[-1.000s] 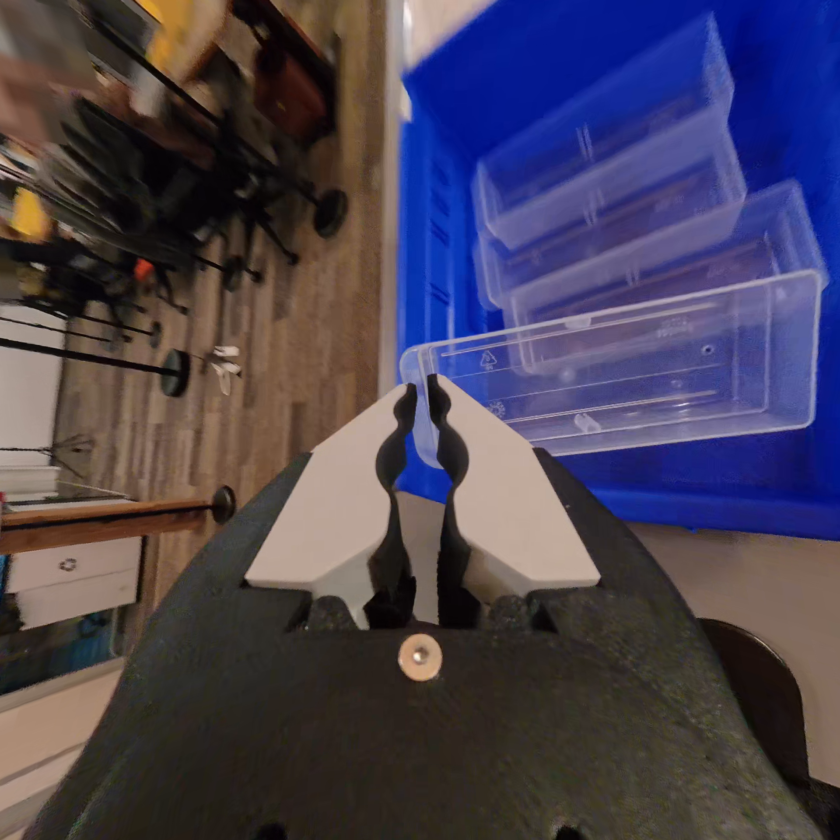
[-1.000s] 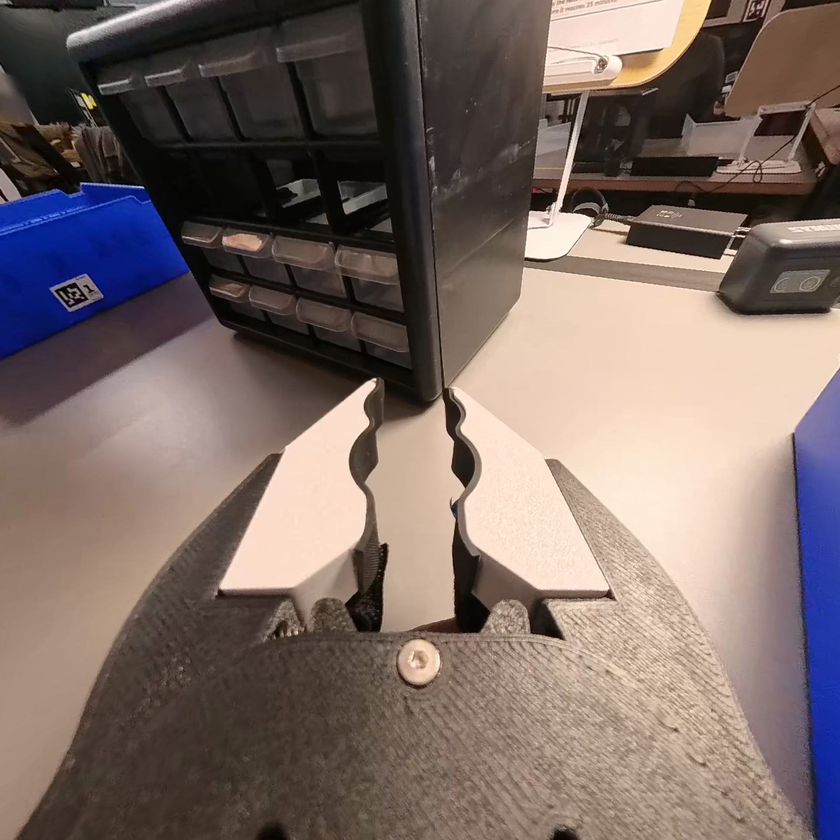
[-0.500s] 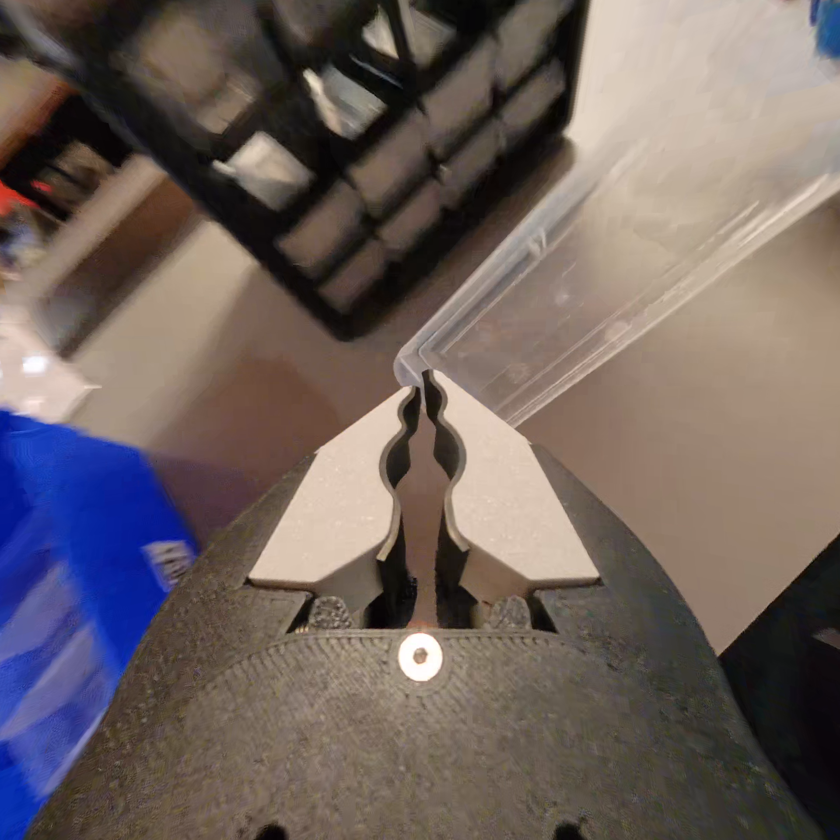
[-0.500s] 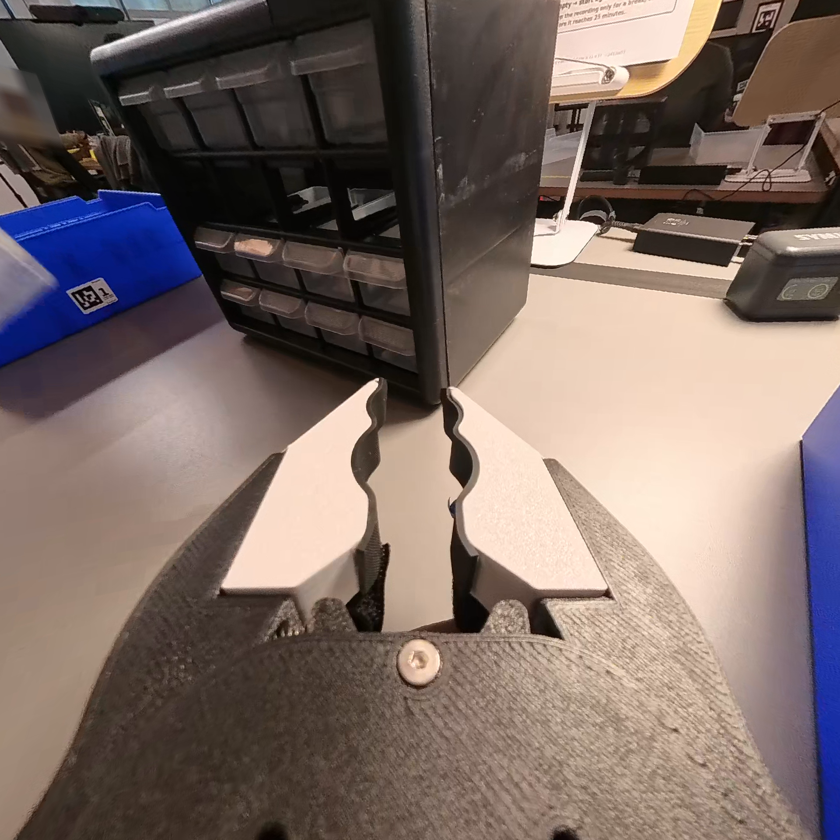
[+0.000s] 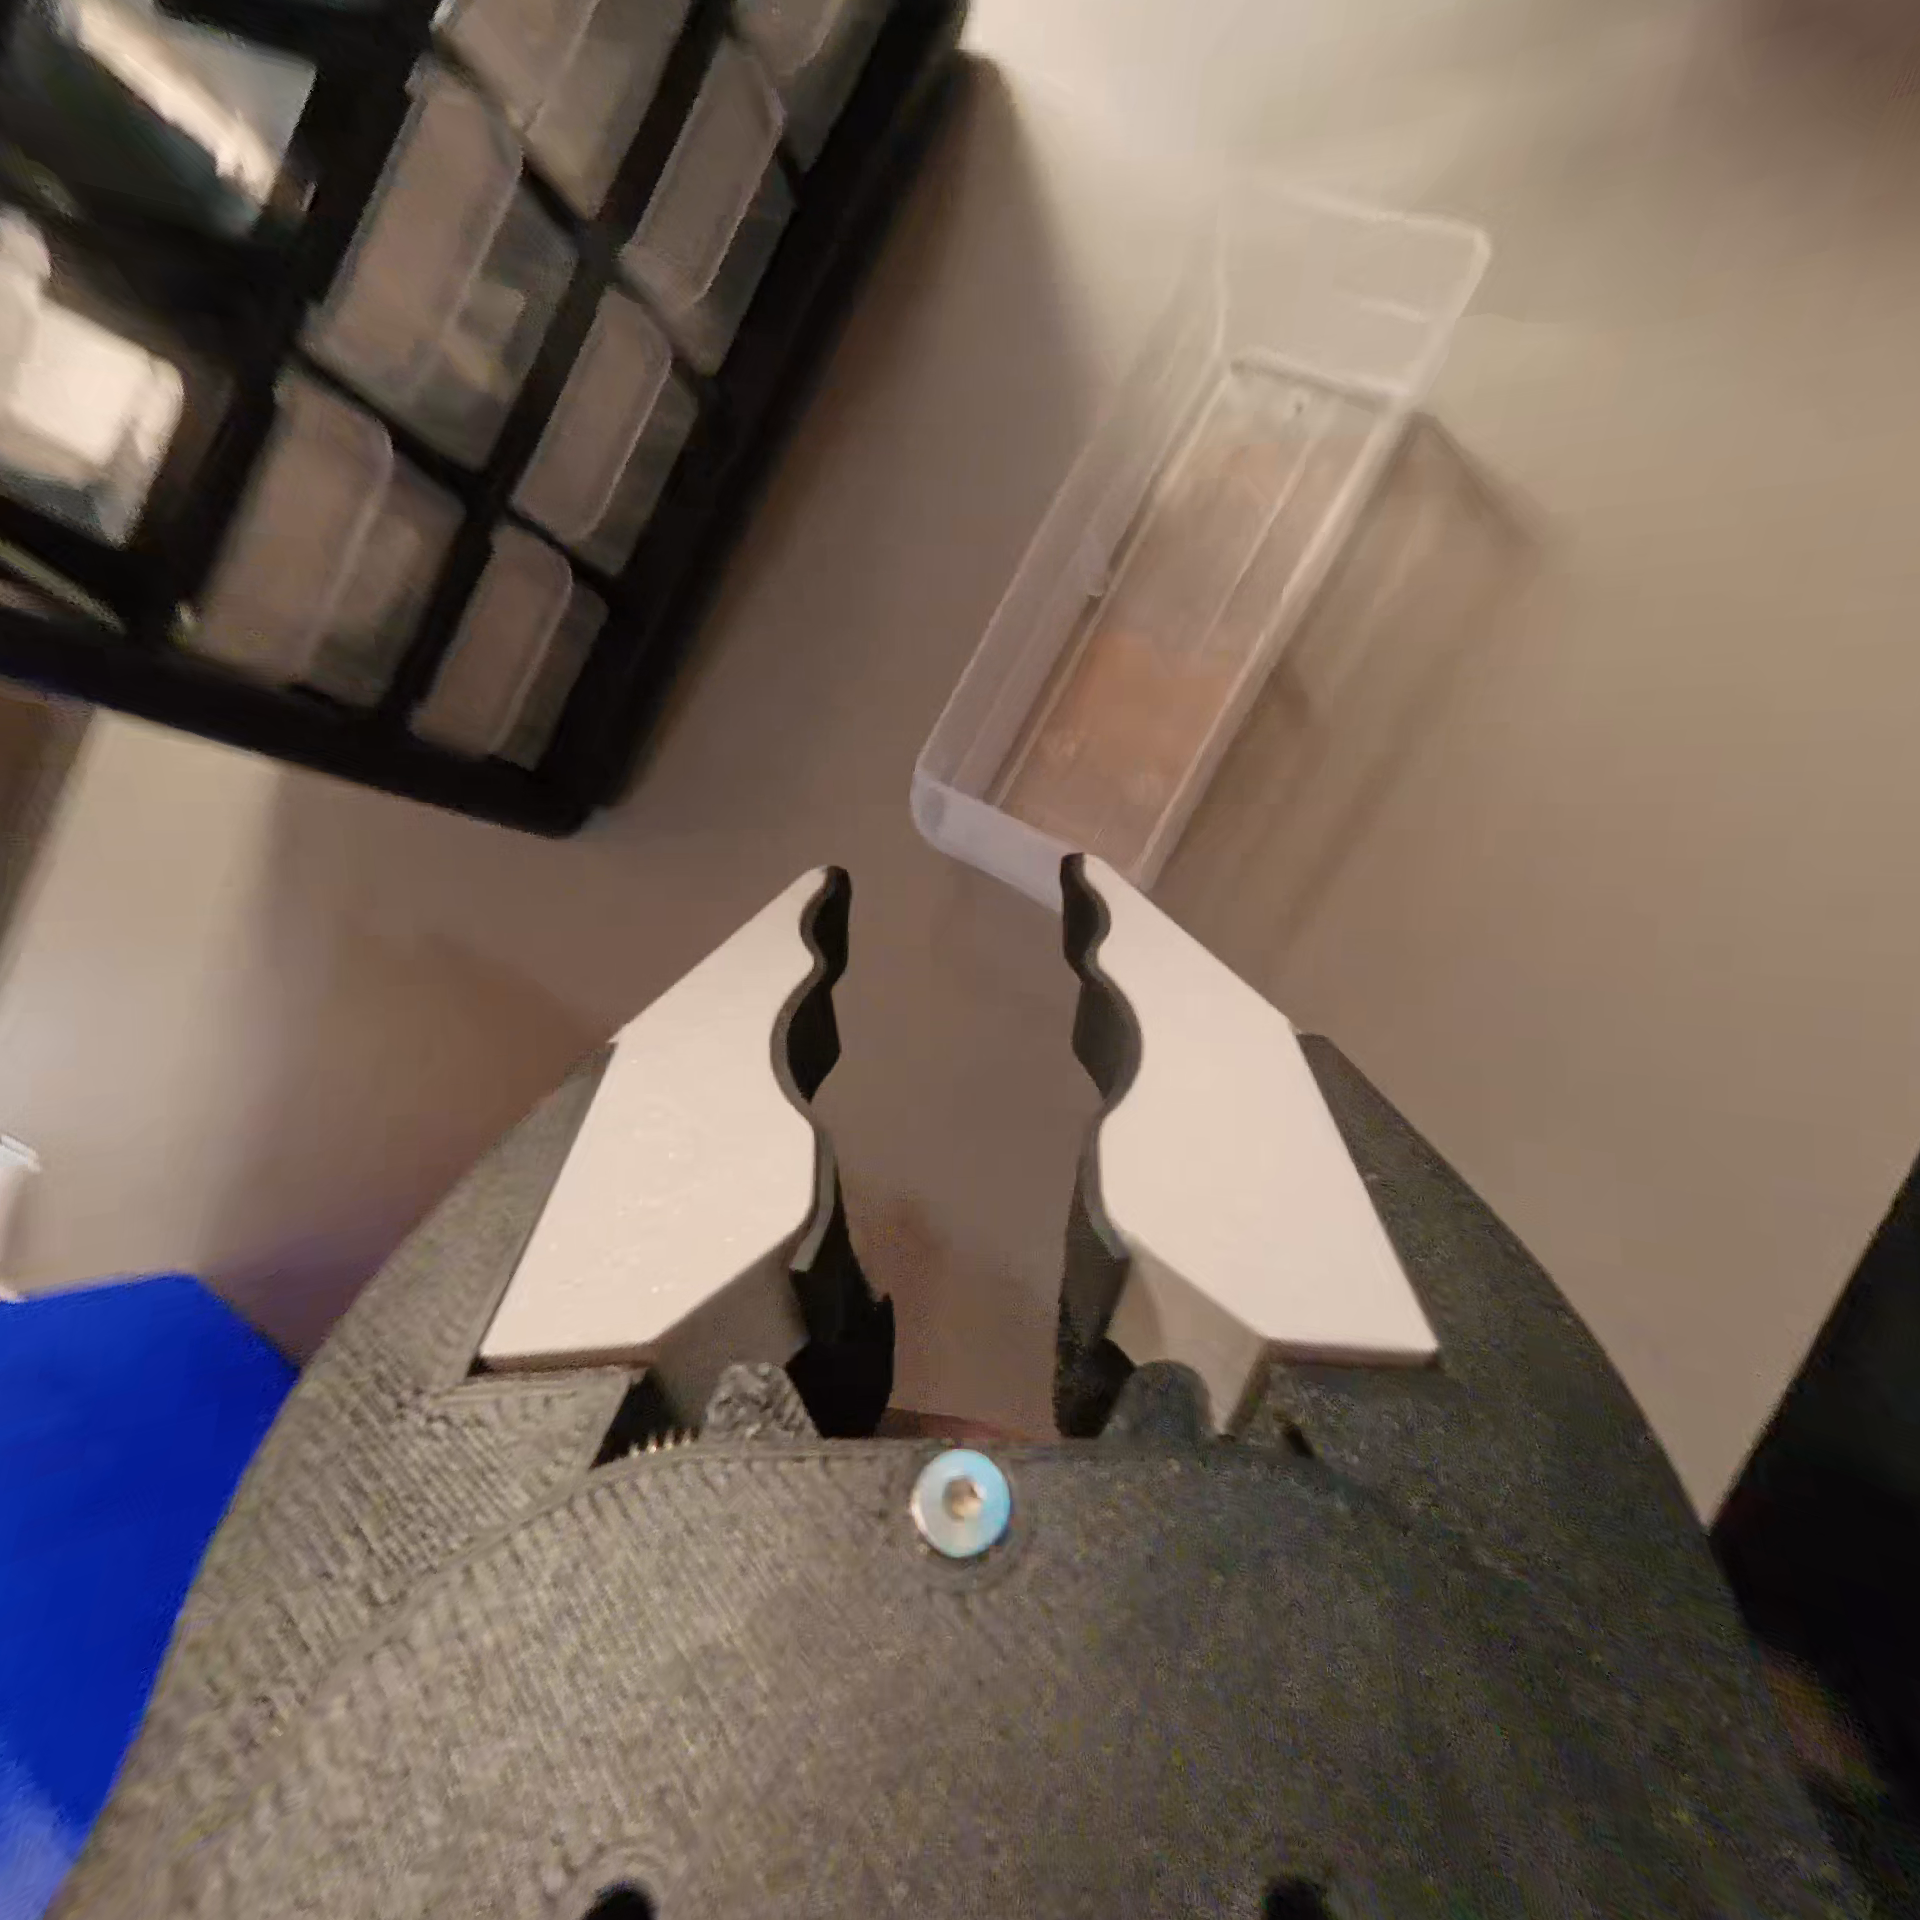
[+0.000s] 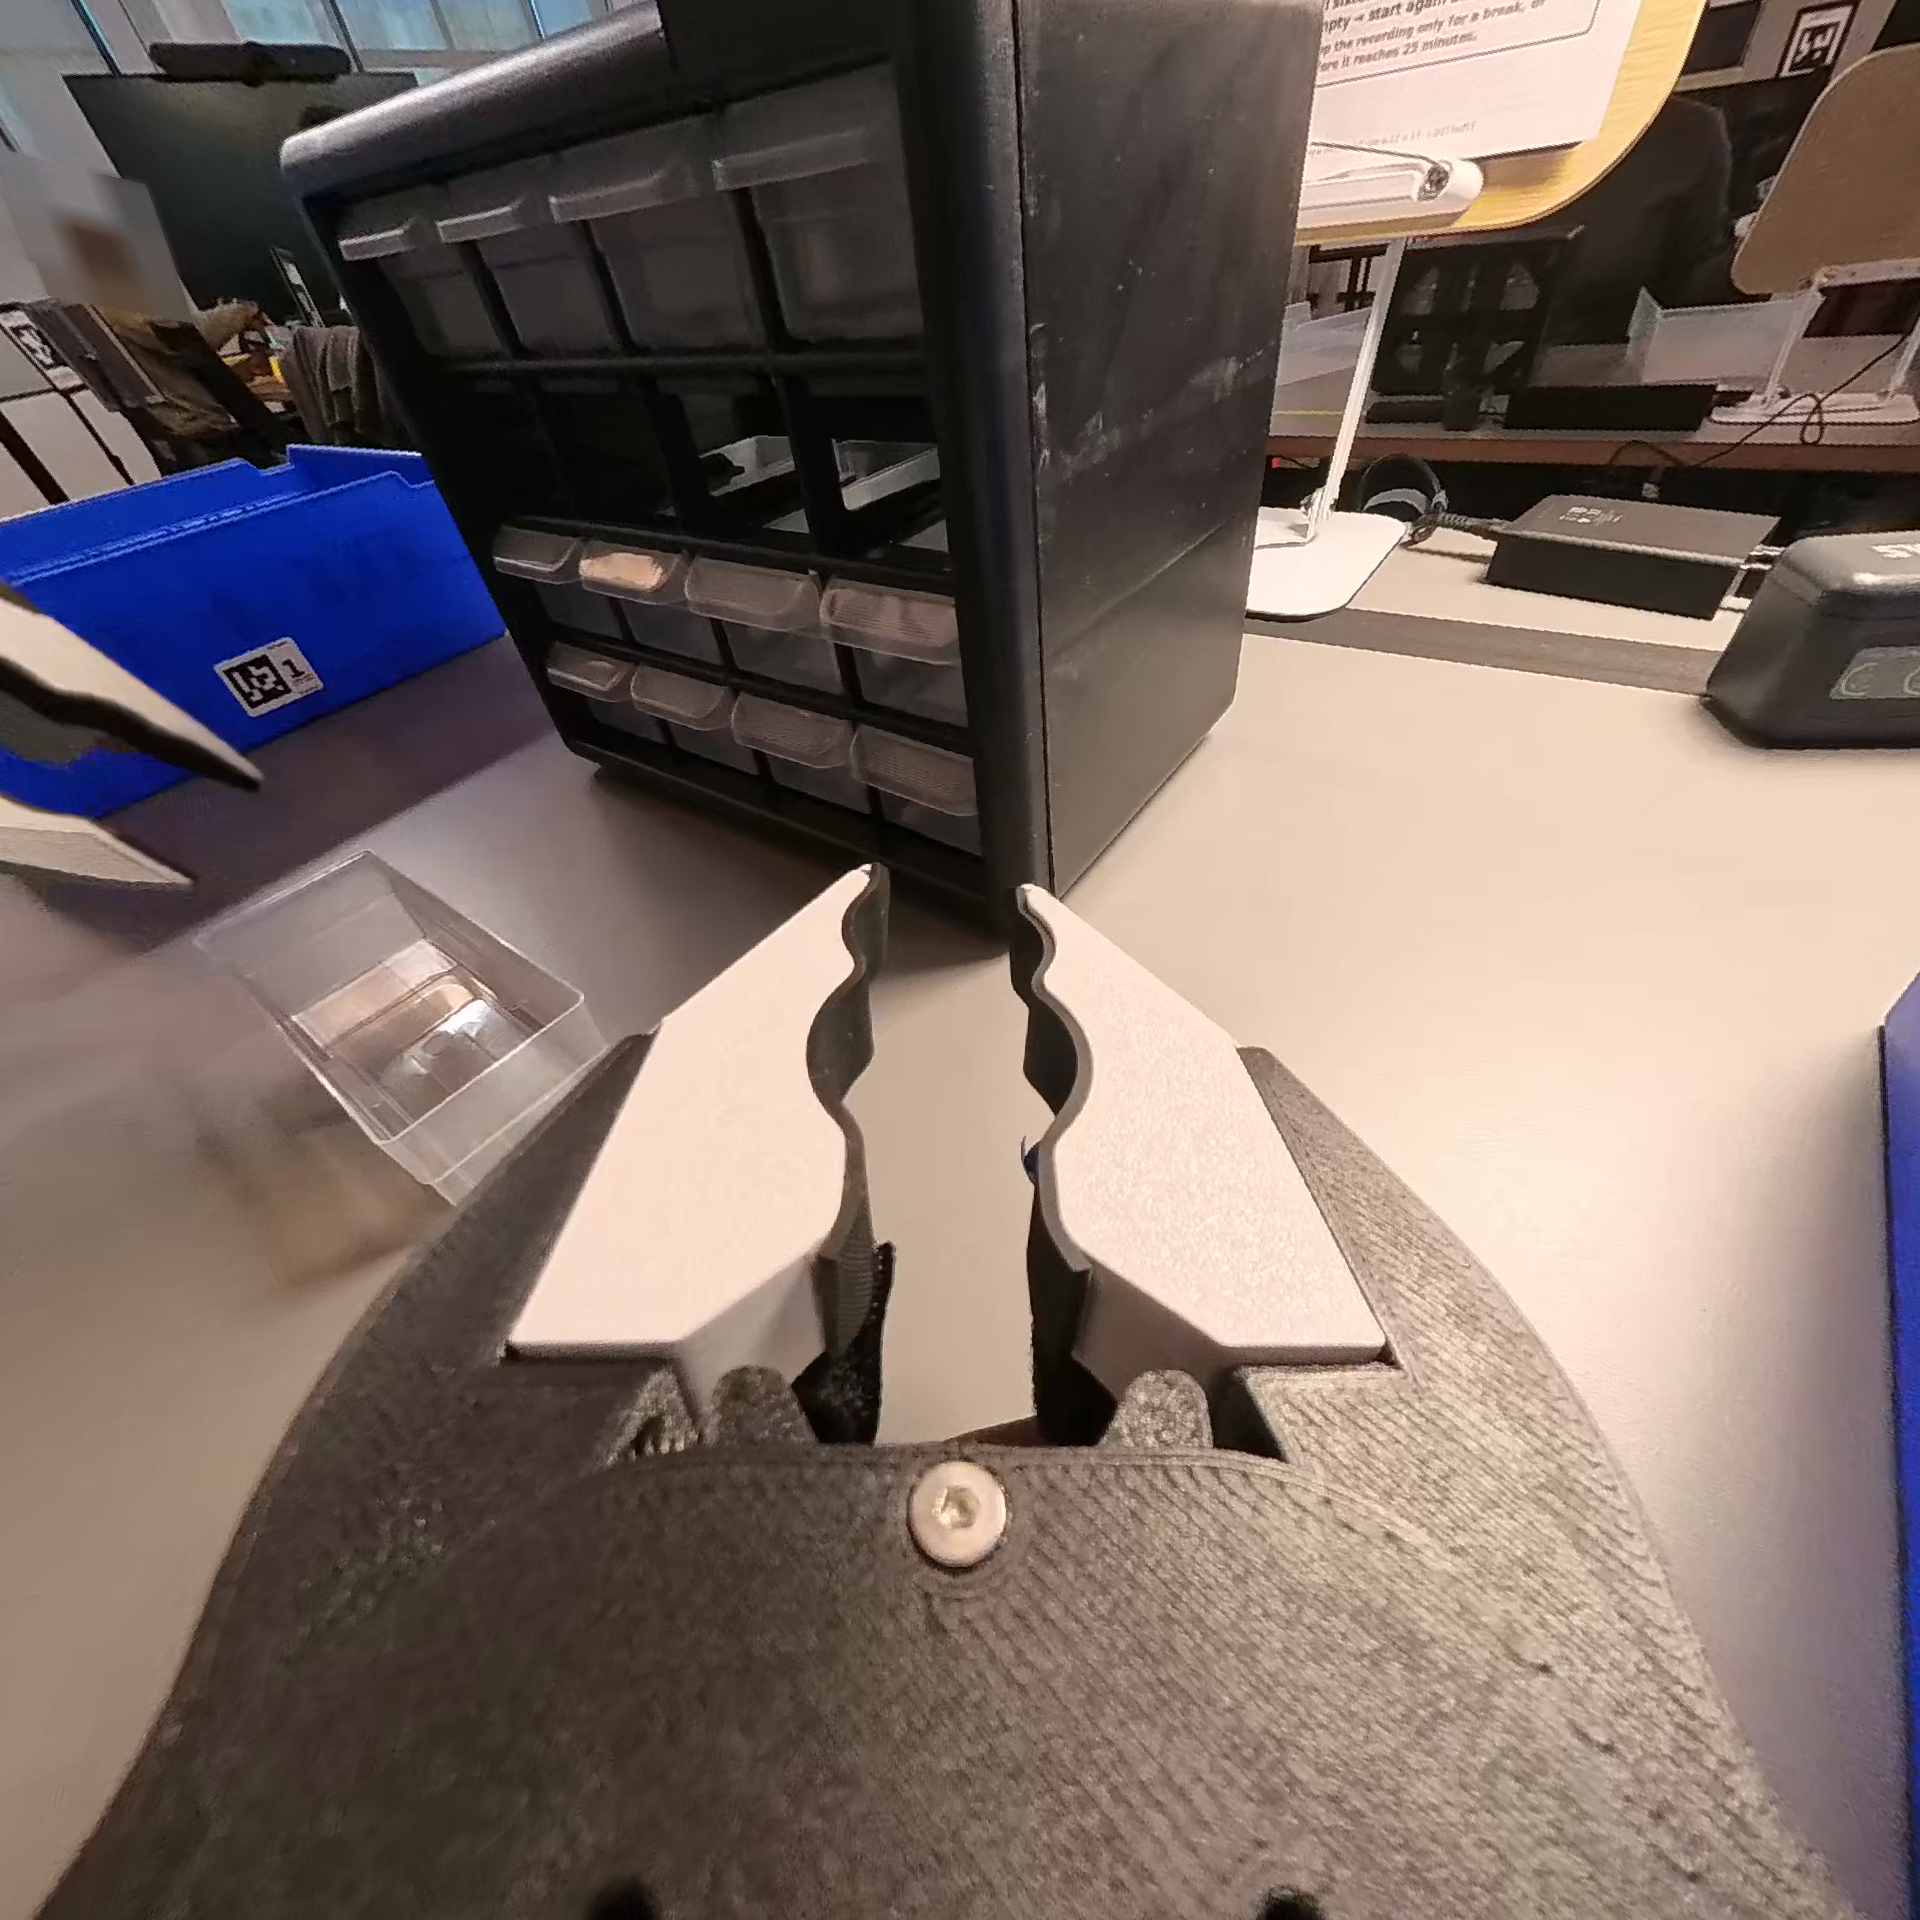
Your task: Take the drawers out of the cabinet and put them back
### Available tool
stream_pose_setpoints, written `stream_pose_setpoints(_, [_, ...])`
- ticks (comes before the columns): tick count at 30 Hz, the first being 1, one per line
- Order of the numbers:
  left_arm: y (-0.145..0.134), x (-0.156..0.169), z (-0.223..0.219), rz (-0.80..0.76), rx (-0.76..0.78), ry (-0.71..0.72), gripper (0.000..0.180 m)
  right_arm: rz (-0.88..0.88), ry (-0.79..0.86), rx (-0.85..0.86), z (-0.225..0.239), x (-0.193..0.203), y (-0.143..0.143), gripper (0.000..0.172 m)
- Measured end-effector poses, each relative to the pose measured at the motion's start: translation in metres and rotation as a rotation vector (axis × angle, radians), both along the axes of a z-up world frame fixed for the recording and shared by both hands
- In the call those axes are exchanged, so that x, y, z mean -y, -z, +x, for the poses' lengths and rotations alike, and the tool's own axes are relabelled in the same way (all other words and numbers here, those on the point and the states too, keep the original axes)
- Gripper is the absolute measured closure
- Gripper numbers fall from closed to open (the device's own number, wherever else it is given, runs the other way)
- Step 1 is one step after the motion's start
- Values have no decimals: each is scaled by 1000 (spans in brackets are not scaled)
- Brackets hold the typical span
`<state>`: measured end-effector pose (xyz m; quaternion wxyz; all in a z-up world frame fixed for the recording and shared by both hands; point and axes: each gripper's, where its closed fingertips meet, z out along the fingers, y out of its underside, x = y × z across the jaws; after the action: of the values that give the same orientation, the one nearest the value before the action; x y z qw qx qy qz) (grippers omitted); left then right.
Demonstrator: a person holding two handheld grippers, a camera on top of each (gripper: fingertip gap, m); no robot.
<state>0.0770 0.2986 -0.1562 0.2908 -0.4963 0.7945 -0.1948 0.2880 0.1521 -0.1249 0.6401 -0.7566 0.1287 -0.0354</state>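
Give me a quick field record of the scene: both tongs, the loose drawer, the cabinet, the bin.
left tongs: open, nothing between the fingers
right tongs: open, holding nothing, pointed at the cabinet's near corner
clear drawer: loose on the table, upright, in front of the cabinet
cabinet: black; top and two bottom rows filled, second-row slots open
blue bin: left of the cabinet

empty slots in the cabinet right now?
4, all in the second row of the cabinet, side by side; the other rows are full. A loose clear drawer lies on the table.
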Motion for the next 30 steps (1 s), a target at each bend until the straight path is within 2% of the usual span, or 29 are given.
stream_pose_setpoints(3, [-2,-3,-7,234,12,295,121,-7,-4,-18,1,-1,2,148])
stream_pose_setpoints(6, [14,-3,-13,416,-17,565,122,0,-1,-30,2,0,1,148])
stream_pose_setpoints(9, [21,-8,1,532,48,666,119,12,2,-37,3,2,0,148])
stream_pose_setpoints(15, [31,6,13,625,146,793,123,20,-6,-55,3,2,0,150])
stream_pose_setpoints(18, [35,11,12,608,139,813,145,20,-9,-59,3,2,0,150])
stream_pose_setpoints(22, [25,30,9,534,152,831,159,18,-10,-60,3,2,1,150])
stream_pose_setpoints(30, [-37,75,18,264,276,852,162,28,-27,-140,7,-3,1,150])
